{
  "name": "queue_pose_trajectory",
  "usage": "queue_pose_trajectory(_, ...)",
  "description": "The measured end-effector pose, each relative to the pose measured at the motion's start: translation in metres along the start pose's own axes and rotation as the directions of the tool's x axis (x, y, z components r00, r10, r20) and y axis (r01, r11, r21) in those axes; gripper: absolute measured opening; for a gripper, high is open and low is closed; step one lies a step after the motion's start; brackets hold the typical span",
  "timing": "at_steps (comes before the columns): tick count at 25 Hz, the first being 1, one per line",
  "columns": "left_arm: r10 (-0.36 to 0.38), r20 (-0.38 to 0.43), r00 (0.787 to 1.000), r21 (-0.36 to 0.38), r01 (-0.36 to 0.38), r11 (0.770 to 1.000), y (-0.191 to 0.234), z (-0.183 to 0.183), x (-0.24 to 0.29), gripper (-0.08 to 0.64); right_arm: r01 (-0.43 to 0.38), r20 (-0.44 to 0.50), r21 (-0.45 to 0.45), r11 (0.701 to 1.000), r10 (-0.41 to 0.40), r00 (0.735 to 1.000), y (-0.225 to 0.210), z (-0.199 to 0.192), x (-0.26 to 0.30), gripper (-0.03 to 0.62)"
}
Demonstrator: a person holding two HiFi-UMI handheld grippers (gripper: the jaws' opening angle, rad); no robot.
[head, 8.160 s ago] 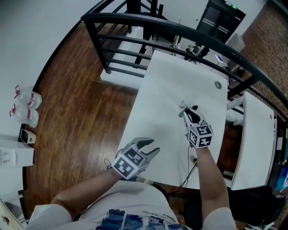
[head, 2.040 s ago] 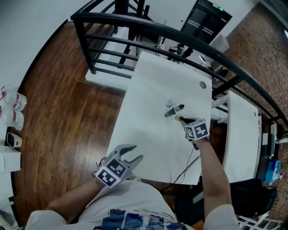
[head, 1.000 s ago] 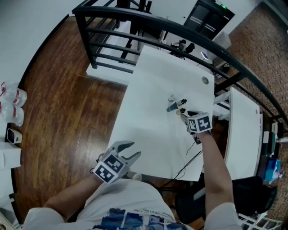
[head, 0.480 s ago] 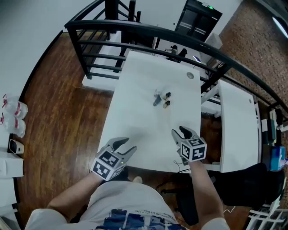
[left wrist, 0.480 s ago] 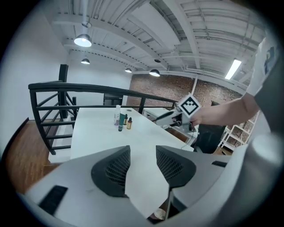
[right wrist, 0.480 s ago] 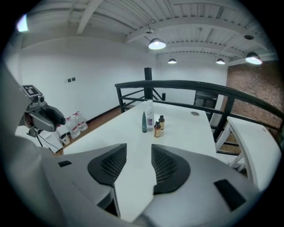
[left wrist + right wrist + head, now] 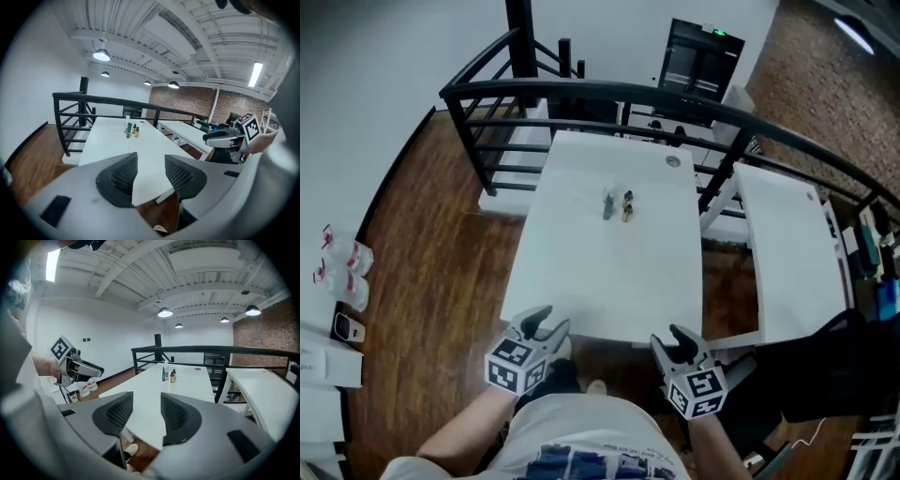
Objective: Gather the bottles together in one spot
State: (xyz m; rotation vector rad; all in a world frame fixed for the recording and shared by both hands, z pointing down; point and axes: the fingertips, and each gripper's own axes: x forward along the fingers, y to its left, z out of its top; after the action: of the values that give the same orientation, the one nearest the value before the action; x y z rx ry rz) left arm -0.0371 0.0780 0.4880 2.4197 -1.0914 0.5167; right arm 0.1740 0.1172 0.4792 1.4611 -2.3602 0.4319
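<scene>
**Bottles grouped at far end of counter, both tools empty at near edge**

- Bottles (image 7: 617,204): 1 tight cluster on the white counter (image 7: 609,281), toward its far end and roughly centred across the width. All are upright.
- Left tool view shows the cluster (image 7: 131,129) best. It looks like 4 bottles: 1 pale tall one at the back, 1 dark teal one, and 2 small amber ones with dark caps. They stand just beside each other; I can't tell whether they touch. Same group shows in the right tool view (image 7: 168,373).
- Left tool (image 7: 546,319): at the near-left edge of the counter, well apart from the bottles. Its jaws (image 7: 151,157) stand at a narrow gap with nothing between them, only counter edge and floor behind.
- Right tool (image 7: 667,337): at the near-right edge, also well apart from the bottles. Its jaws (image 7: 146,395) are apart and opening. Nothing is between them.
- Each tool sees the other off to its side: the right tool (image 7: 225,137) in the left view, the left tool (image 7: 77,366) in the right view. Both are level and point along the counter toward the cluster.
- Counter top: a small round grommet (image 7: 673,161) near the far-right corner, apart from the bottles.
- Surroundings: black railing (image 7: 581,94) wraps the far end and left side. A 2nd white counter (image 7: 778,244) sits to the right. The floor (image 7: 431,244) is dark wood.
</scene>
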Motion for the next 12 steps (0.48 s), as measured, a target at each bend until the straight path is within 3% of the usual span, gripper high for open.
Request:
queue_pose_trajectory(3,0.047,-0.003,0.999,-0.016,-0.047,0.999,-0.007,-0.014,-0.028,0.155,-0.013,0.001,0.023,1.0,0.013,1.0,0.018,-0.011,-0.031,0.209)
queue_pose_trajectory(7,0.048,0.027,0.998,-0.034,-0.047,0.998,-0.02,-0.022,-0.048,0.158,-0.041,-0.004,0.034,0.999,0.041,0.999,0.033,-0.025,-0.047,0.209)
queue_pose_trajectory(12,0.043,0.02,0.999,0.011,-0.043,0.999,-0.024,-0.027,-0.062,0.16,-0.042,0.009,0.03,0.999,0.042,0.999,0.055,-0.021,-0.049,0.209)
